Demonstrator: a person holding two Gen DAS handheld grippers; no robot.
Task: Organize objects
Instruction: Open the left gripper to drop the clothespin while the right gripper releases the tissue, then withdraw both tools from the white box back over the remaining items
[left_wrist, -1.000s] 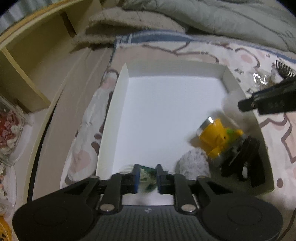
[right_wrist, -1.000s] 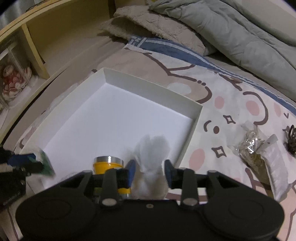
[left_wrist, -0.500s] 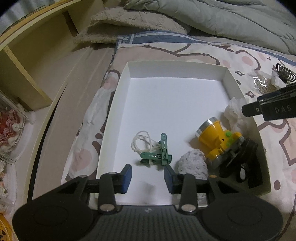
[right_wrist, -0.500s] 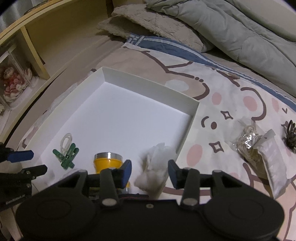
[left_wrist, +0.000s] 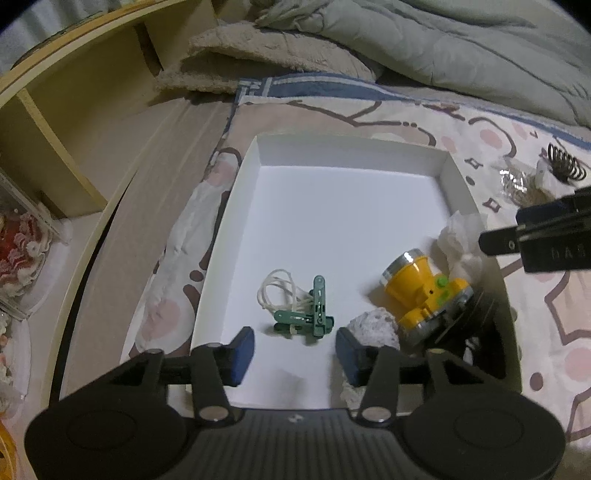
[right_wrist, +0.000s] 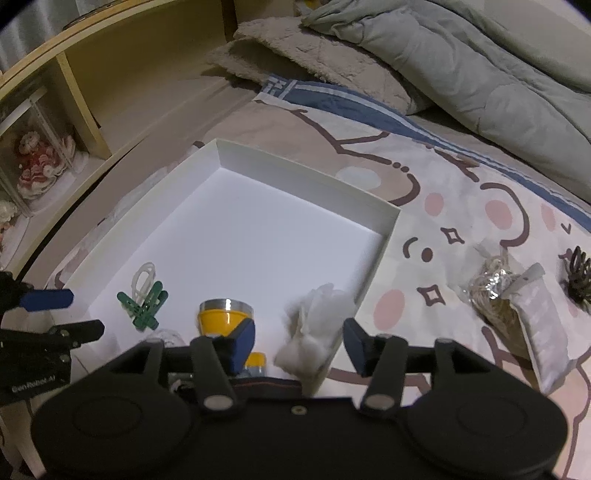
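Box (left_wrist: 456, 181), white and shallow, sits on the patterned bedspread (right_wrist: 461, 192) and already holds a few things. Left gripper (left_wrist: 293, 349) hangs over the near end, fingers spread wide with nothing between them, and the green clothespins (left_wrist: 312, 314) with their white cord lie on the box floor just ahead. Right gripper (right_wrist: 299, 341) is spread too, with the crumpled white tissue (right_wrist: 317, 328) sitting loose against the box's right wall. Yellow headlamp (left_wrist: 421, 291) rests beside it. Out on the bedspread, well apart: a clear packet (right_wrist: 517, 299) and a dark hair claw (right_wrist: 578, 275).
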